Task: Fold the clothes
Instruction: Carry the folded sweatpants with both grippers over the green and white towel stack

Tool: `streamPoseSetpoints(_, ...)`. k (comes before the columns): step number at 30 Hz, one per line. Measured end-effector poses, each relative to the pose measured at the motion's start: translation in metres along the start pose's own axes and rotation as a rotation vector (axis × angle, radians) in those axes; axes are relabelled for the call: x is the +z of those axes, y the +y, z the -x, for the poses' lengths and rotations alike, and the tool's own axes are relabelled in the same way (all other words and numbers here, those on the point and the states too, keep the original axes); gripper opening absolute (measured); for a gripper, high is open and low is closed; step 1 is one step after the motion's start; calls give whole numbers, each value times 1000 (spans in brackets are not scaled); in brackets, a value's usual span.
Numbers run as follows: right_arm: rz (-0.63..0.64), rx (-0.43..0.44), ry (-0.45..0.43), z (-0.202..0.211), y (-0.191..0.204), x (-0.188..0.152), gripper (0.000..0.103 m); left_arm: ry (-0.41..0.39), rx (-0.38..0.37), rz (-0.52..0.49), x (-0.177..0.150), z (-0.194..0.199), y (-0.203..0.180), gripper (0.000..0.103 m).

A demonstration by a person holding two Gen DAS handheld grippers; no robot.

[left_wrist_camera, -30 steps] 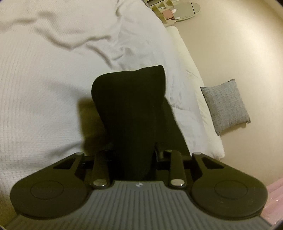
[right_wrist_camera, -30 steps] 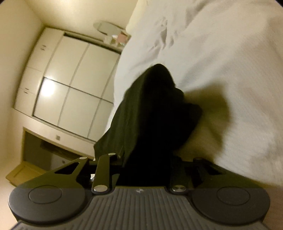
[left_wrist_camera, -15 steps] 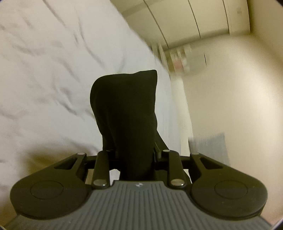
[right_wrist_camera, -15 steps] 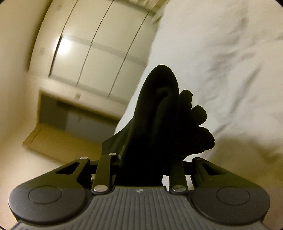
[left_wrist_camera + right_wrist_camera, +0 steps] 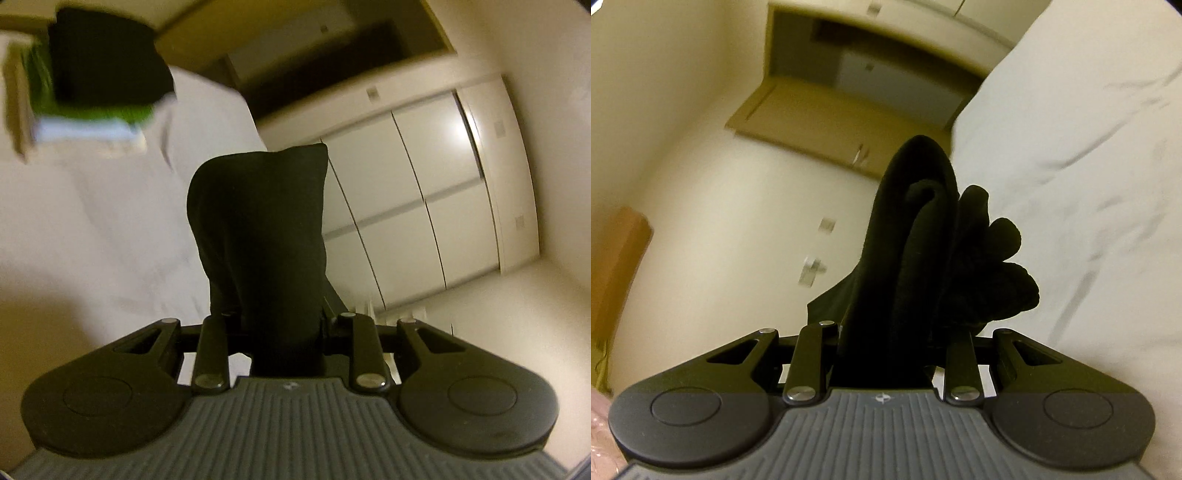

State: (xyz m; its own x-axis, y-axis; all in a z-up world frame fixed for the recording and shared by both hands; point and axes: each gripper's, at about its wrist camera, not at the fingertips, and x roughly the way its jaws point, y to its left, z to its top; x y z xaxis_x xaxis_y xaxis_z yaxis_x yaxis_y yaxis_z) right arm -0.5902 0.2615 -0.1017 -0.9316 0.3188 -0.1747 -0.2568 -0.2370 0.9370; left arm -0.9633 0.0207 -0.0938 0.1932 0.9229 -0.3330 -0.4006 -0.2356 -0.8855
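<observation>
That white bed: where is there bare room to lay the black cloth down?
Left wrist view: the bed is bare between the black cloth in the left gripper and the stack of folded clothes at its far end. Right wrist view: bare, rumpled cover lies right of the right gripper. Only the stack's end is crowded.

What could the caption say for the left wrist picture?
Left gripper clamps a black garment above the white bed, a blurry stack of folded clothes beyond.
</observation>
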Motion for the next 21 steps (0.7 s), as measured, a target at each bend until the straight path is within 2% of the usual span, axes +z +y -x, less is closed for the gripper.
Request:
streamPoseSetpoints(7,7,0,105,-207,53,-5,28,-79,30,23,177,4,65,24)
streamPoseSetpoints(11,5,5,150,-309,71,5,28,-118,48,29,252,-13,90,24)
streamPoseSetpoints(17,0,-40,227,-419,70,35,28,-165,85,64,327,-52,127,24)
streamPoseSetpoints(21,36,-30,262,-455,65,60,28,-223,70,57,353,-72,143,24)
